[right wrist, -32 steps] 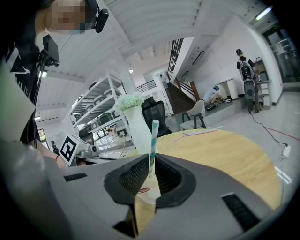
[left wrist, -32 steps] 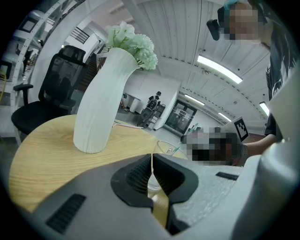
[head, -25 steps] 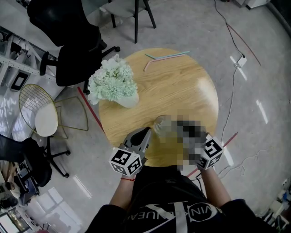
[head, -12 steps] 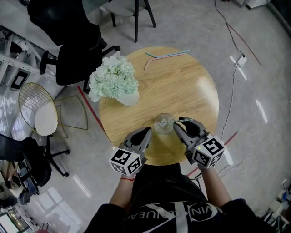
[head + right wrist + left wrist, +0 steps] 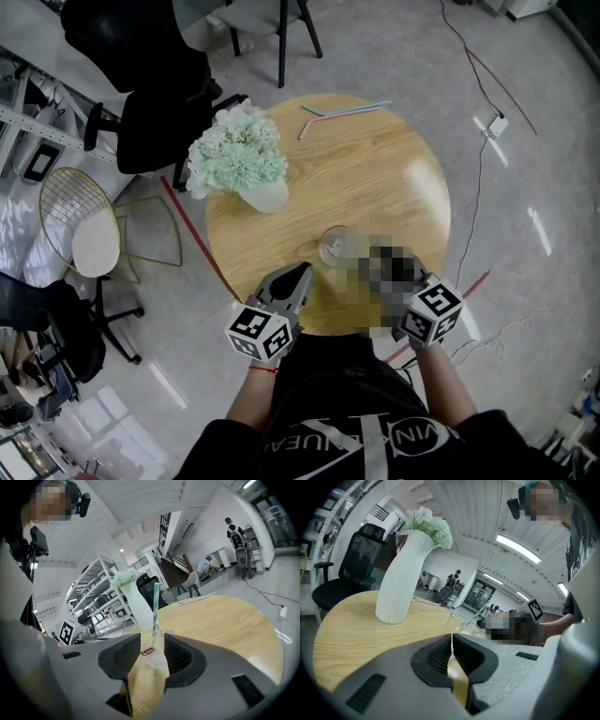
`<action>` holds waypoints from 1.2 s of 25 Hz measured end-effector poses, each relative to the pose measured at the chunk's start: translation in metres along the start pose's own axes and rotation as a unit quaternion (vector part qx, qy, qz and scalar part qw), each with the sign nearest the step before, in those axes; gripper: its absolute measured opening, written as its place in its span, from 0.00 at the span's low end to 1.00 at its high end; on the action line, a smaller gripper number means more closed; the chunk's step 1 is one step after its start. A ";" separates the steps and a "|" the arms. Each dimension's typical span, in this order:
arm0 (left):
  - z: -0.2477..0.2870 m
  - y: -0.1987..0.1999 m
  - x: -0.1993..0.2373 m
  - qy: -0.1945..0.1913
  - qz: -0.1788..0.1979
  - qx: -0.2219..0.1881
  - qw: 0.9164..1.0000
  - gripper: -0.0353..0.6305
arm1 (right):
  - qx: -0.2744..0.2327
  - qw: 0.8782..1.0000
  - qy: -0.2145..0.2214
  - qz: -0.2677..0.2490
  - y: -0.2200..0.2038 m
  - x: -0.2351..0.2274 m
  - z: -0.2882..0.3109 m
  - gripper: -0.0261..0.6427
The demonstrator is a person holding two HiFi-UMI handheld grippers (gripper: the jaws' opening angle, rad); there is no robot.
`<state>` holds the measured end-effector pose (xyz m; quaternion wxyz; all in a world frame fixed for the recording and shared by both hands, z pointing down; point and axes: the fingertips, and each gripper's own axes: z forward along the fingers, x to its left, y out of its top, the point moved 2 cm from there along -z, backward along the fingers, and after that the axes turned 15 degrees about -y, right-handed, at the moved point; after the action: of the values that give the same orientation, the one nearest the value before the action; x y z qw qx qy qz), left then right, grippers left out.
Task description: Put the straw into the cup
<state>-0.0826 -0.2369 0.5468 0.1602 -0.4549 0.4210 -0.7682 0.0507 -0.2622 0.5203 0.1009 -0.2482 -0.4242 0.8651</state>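
A clear plastic cup point(image 5: 336, 247) stands on the round wooden table point(image 5: 375, 178) near its front edge. In the right gripper view a teal-striped straw point(image 5: 155, 603) stands upright in the cup point(image 5: 157, 657). My right gripper point(image 5: 151, 654) is just in front of the cup with its jaws opening; the cup and straw show in the gap, and the pads press on nothing. My left gripper point(image 5: 300, 274) rests to the left of the cup, shut and empty. In the left gripper view the cup point(image 5: 464, 622) is just past the closed fingertips.
A white vase of pale green flowers point(image 5: 239, 161) stands at the table's left. Two loose straws point(image 5: 345, 113) lie at its far edge. Black office chairs point(image 5: 155, 103) and a wire chair point(image 5: 80, 239) stand left of the table; cables point(image 5: 483, 141) run across the floor on the right.
The right gripper's jaws have spread apart beside the cup, letting go of the straw. The left gripper has stayed where it was.
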 end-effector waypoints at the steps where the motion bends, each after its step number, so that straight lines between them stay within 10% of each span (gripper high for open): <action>1: -0.001 -0.001 -0.001 0.000 0.000 0.000 1.000 0.08 | 0.001 1.000 -0.002 0.000 -0.002 0.000 -0.002 0.24; 30: -0.017 -0.014 -0.085 -0.024 0.030 -0.040 0.998 0.08 | -0.033 0.999 0.025 -0.028 -0.025 0.044 -0.080 0.05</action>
<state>-0.0494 -0.1665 0.5064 0.1753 -0.4661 0.4607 -0.7347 0.0530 -0.1751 0.4833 0.1272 -0.2607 -0.4565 0.8411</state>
